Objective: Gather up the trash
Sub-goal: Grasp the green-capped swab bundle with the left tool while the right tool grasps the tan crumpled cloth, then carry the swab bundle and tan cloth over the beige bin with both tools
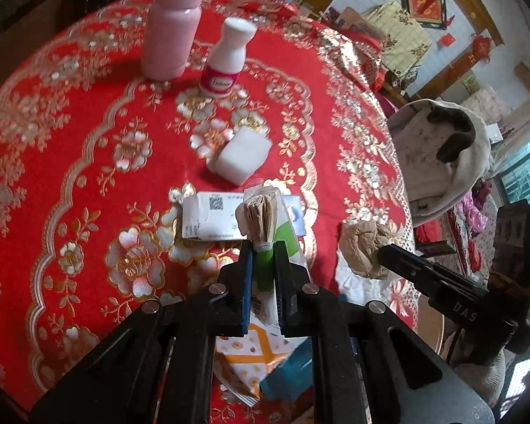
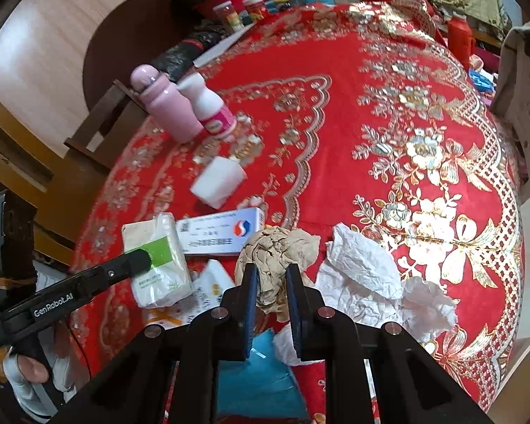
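while both tongs sit clenched near table (image 1: pixel 53 176) front edge, left gripper (image 1: pixel 263 247) clamps tissue pack (image 2: pixel 157 258) lengthwise, right gripper (image 2: pixel 270 275) clamps brown paper ball (image 2: pixel 275 251); white crumpled paper (image 2: pixel 364 268) just right of it, nearer my right.

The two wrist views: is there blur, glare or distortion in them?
Left wrist view: the pink bottle and white block look smeared by motion; strong fisheye bending at the edges. Right wrist view: the gold pattern on the red tablecloth glares brightly at right; the white block is soft.
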### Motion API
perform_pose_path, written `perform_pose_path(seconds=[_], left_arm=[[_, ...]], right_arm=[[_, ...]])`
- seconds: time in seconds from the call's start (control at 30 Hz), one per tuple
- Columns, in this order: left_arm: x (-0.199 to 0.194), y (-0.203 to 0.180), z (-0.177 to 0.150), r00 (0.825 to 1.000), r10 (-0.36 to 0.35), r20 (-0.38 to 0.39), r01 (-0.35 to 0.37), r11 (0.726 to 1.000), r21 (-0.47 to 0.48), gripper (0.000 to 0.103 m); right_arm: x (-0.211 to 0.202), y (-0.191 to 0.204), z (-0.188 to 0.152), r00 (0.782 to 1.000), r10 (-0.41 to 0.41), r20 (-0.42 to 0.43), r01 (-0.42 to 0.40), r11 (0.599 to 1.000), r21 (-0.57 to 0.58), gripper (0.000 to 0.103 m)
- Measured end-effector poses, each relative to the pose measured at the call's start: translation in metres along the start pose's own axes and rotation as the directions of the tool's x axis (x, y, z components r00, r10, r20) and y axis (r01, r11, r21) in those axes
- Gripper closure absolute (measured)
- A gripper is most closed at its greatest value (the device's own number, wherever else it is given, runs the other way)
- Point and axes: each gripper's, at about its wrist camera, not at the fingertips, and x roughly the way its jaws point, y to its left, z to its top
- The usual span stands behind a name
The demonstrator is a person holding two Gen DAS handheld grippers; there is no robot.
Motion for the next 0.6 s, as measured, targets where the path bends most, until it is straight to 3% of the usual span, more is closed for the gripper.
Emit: perform_pose_path(seconds=[0.6], left_arm=[[-0.009,-0.092,-0.031,1.000,-0.028,0.004,0.026,0.987,0.158,0.095]], right_arm=[[-0.079,-0.033,-0.045,0.992,-0.057,0.110,0.049,0.996,0.075,0.087]])
